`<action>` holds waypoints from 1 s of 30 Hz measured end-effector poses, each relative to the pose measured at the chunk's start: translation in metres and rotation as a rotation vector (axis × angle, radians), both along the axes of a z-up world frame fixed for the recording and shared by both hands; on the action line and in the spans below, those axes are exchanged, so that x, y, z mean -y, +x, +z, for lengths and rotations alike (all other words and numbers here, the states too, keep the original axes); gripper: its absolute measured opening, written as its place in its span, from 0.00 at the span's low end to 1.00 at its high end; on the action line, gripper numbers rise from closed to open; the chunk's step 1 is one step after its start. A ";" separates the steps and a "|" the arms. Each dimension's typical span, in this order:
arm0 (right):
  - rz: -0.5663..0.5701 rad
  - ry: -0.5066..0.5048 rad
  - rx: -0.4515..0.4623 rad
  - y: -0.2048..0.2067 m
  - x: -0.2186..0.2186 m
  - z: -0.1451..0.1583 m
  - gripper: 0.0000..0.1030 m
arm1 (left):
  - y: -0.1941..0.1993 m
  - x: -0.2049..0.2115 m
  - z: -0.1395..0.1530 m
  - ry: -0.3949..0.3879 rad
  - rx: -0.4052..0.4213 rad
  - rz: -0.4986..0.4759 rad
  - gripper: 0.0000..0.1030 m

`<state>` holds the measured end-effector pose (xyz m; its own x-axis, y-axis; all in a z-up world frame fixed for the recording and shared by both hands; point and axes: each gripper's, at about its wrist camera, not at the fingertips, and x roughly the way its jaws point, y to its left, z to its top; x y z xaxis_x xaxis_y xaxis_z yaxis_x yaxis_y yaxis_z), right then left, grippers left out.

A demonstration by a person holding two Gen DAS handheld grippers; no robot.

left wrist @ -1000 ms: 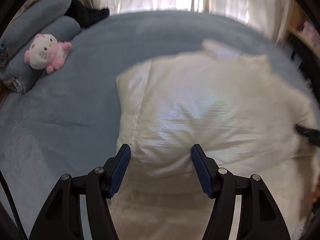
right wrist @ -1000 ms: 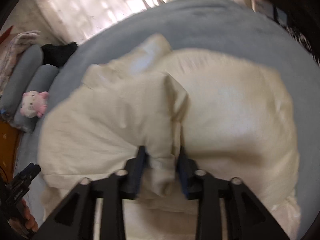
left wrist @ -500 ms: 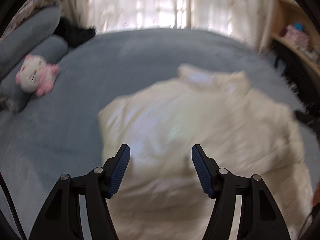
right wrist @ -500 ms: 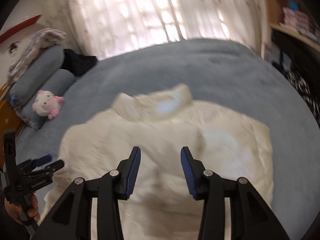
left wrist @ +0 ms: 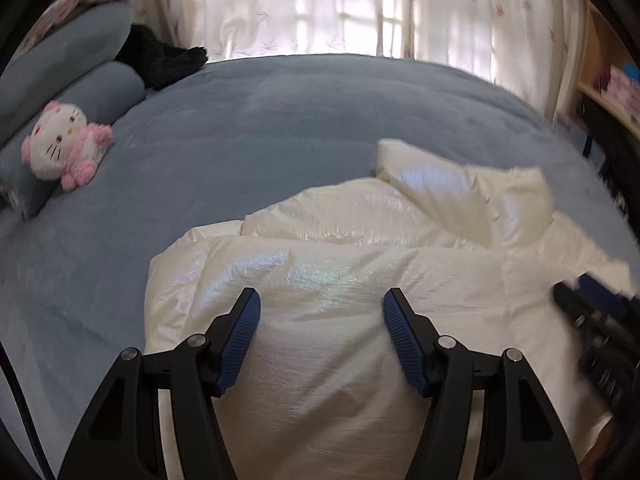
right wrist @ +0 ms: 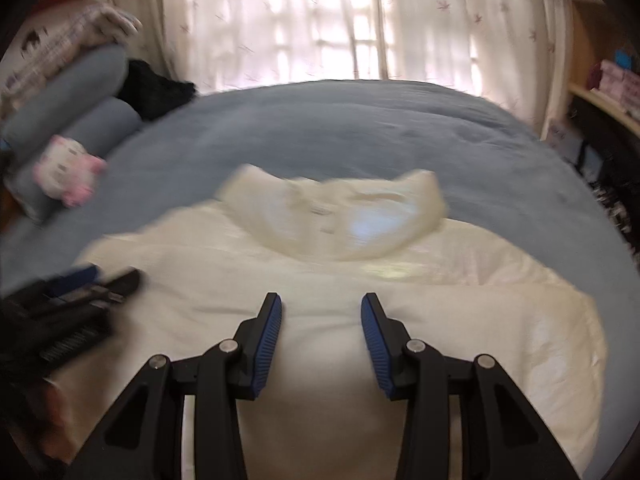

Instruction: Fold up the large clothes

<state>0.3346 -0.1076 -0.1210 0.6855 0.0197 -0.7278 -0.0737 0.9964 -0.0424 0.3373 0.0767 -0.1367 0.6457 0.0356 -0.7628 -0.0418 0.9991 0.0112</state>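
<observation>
Plenty of bare blue bedspread (left wrist: pixel 280 128) all around the cream jacket (left wrist: pixel 340 320); only the pillows (left wrist: pixel 80 92) and plush cat (left wrist: pixel 64 146) crowd its far-left side.

Left tongs (left wrist: pixel 321 312) agape above cream jacket (left wrist: pixel 360 280), blue bed (left wrist: pixel 260 128)
</observation>
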 end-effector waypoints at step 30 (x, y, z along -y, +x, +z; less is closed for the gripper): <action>-0.049 -0.010 -0.088 -0.021 0.033 -0.008 0.41 | -0.024 -0.015 -0.009 0.004 -0.053 0.014 0.93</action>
